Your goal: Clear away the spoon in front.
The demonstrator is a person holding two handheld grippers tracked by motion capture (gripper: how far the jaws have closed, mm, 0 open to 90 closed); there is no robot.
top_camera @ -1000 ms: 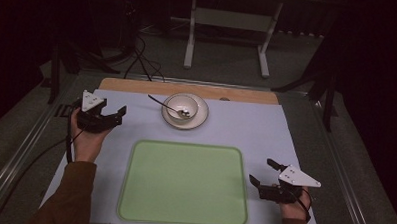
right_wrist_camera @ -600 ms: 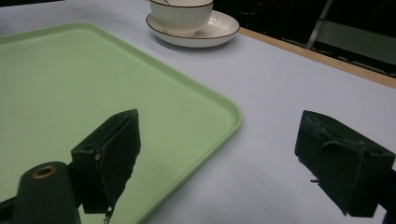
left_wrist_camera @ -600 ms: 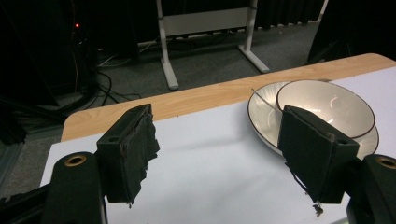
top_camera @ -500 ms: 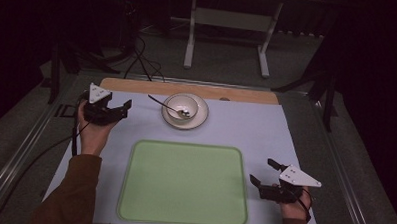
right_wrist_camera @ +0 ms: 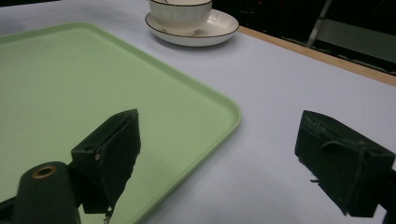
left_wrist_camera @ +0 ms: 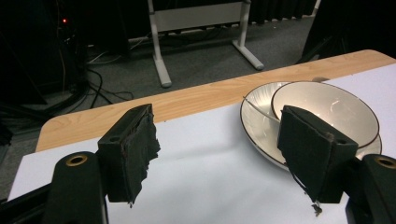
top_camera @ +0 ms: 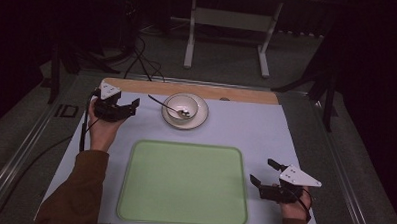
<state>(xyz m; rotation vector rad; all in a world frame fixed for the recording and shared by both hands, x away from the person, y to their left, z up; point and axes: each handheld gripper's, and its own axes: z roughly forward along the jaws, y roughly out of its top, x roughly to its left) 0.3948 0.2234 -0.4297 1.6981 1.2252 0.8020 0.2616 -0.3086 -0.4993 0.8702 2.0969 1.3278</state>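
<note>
A white bowl (top_camera: pixel 181 107) sits on a white plate (top_camera: pixel 200 119) at the back of the table, with a spoon (top_camera: pixel 163 104) resting in it, handle out to the left. My left gripper (top_camera: pixel 132 106) hovers open just left of the bowl, jaws empty and pointing toward it. In the left gripper view the bowl (left_wrist_camera: pixel 327 108) and plate (left_wrist_camera: pixel 256 122) lie ahead on the right, behind the right jaw. A light green tray (top_camera: pixel 184 184) lies empty at the front middle. My right gripper (top_camera: pixel 262 173) is open beside the tray's right edge (right_wrist_camera: pixel 219 100), holding nothing.
A pale sheet (top_camera: pixel 265 139) covers the table, with a wooden strip (top_camera: pixel 237 93) along the far edge. Beyond the table stand a white frame (top_camera: pixel 228 23) and cables (top_camera: pixel 143 57) on the dark floor.
My left gripper has moved right and slightly away from the person, closer to the bowl. The right gripper has stayed where it was.
</note>
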